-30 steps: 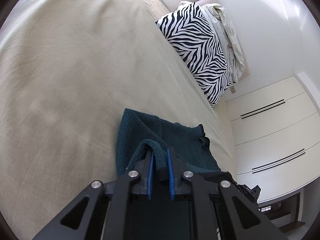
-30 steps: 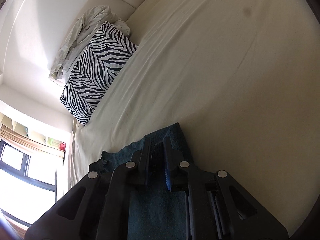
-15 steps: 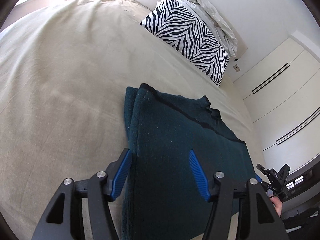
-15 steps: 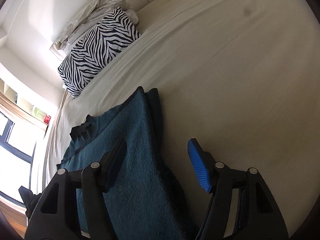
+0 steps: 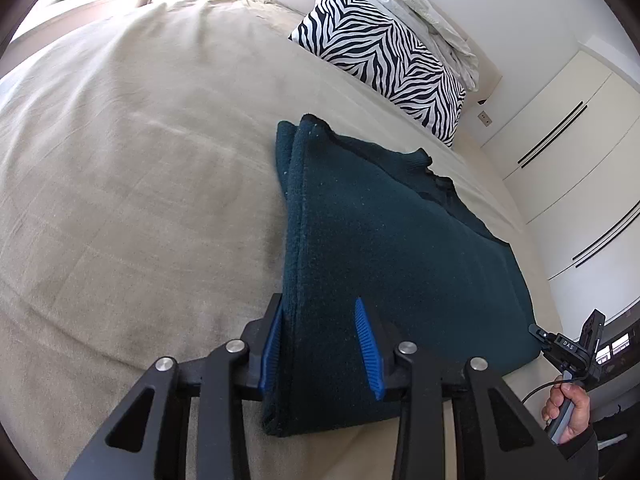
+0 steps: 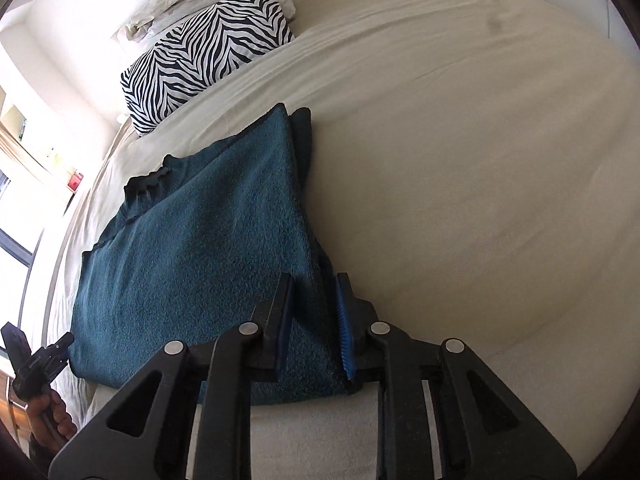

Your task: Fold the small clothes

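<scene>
Regrip step: left tongs [image 5: 320, 344] and right tongs [image 6: 314, 324] closing on near corners of teal garment [image 5: 392, 248] on bed [image 5: 120, 160]; next fold requires a firm clamp, then lift.

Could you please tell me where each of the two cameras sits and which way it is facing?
Left wrist: on the left gripper, looking down along closing jaws astride the sweater's near corner; the other hand shows bottom right.
Right wrist: on the right gripper, looking down along closing jaws astride the sweater's opposite near corner; the other hand shows bottom left.
Shared: sweater, bed, zebra pillow.
</scene>
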